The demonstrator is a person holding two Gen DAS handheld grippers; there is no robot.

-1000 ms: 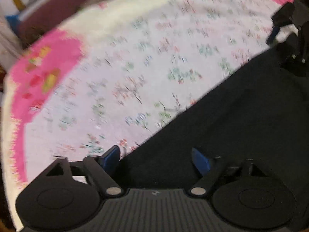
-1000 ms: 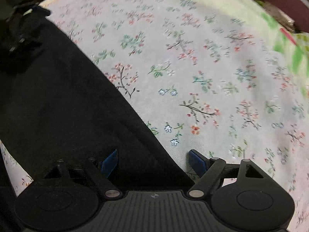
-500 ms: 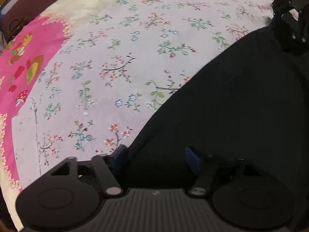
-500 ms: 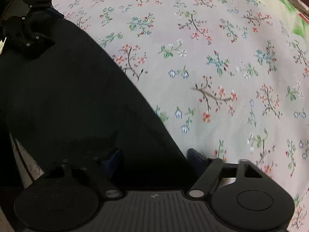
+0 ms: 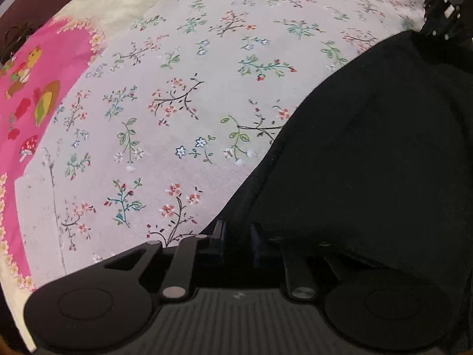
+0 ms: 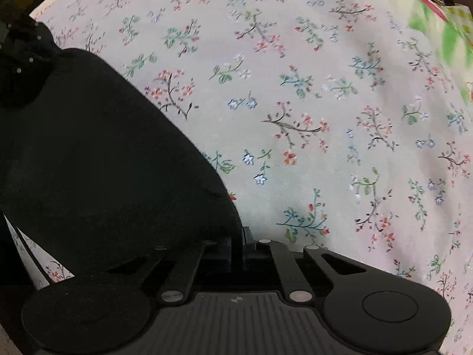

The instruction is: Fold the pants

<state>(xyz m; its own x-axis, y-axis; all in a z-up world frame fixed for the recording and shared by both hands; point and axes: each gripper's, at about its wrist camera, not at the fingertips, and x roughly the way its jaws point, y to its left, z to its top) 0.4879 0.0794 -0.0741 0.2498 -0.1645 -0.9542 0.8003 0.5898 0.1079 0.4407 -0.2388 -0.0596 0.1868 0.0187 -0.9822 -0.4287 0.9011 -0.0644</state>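
Black pants [image 5: 369,162] lie spread on a flowered bed sheet [image 5: 177,103] and fill the right side of the left wrist view. My left gripper [image 5: 238,232] points down at their left edge. Its jaws are closing, with a pinch of the dark cloth between them. In the right wrist view the pants [image 6: 103,153] cover the left side. My right gripper [image 6: 241,238] is shut on their right edge, fingers drawn together. Each view also shows the other gripper at the far end of the pants: the right gripper [image 5: 443,14] and the left gripper [image 6: 23,59].
A pink blanket with cartoon mushrooms [image 5: 26,88] borders the sheet on the left. A green-patterned cloth [image 6: 449,38] lies at the far right corner. Flowered sheet [image 6: 325,118] stretches flat beyond the pants in both views.
Both grippers went from wide open to closed, each over an edge of the pants. Both views tilted a little more downward and the cloth bunched slightly at the fingers.
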